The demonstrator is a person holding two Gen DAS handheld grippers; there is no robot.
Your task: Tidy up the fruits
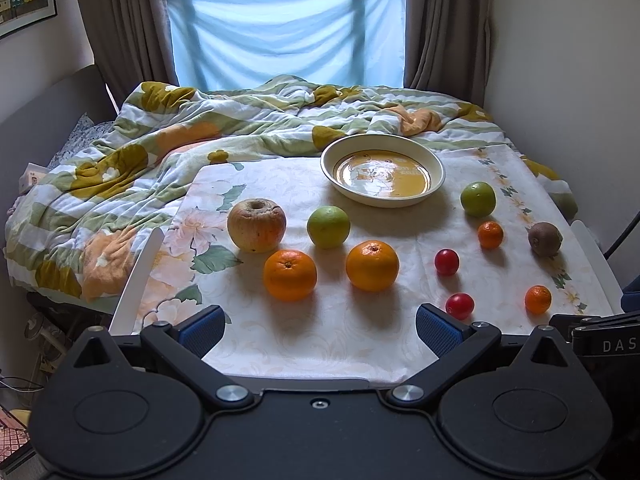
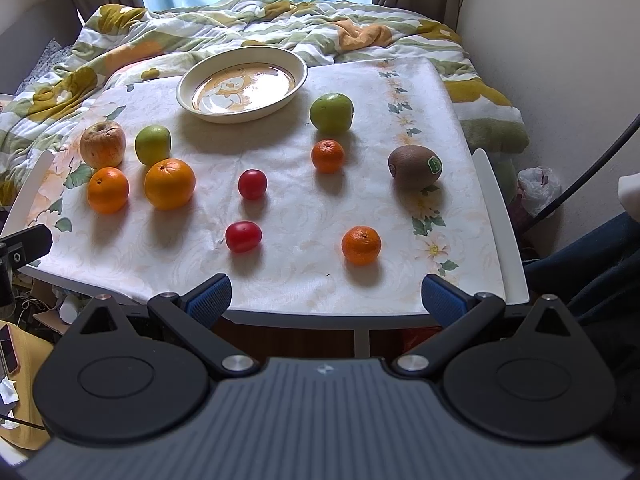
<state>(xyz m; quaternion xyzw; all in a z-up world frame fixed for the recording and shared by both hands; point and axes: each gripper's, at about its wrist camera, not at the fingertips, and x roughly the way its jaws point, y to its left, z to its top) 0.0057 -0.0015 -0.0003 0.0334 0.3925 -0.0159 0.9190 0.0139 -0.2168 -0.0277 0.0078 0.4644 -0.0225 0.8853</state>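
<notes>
Quilt [image 1: 180,128] is lying bunched across the bed behind everything, floral green/orange print. Table [image 2: 496,216] is sitting in front of it, covered by a pale floral cloth [image 1: 304,332].

Bowl [image 2: 242,84] is sitting at the far middle of the cloth, cream rim, bear print inside, nothing in it.

Left gripper [image 1: 318,330] is hovering over the near edge of the table, blue pads spread wide, holding nothing. Right gripper [image 2: 326,298] is hanging just off the near edge, pads likewise spread apart, nothing between them.

Fruit is all lying loose on the cloth, none in the bowl:
- wrinkled apple [image 1: 257,225] at far left, left green apple [image 1: 328,227] just beside it
- left orange [image 1: 289,275] and right orange [image 1: 372,265] sitting in front of those two, close together, not touching
- right green apple [image 2: 331,112] sitting right of the bowl
- kiwi [image 2: 416,167] near the right edge, green sticker facing the right camera
- far mandarin [image 2: 327,155] just in front of the right green apple
- near mandarin [image 2: 361,245] toward the near right
- far tomato [image 2: 252,184] and near tomato [image 2: 243,236] sitting mid-cloth, one behind the other, apart
</notes>
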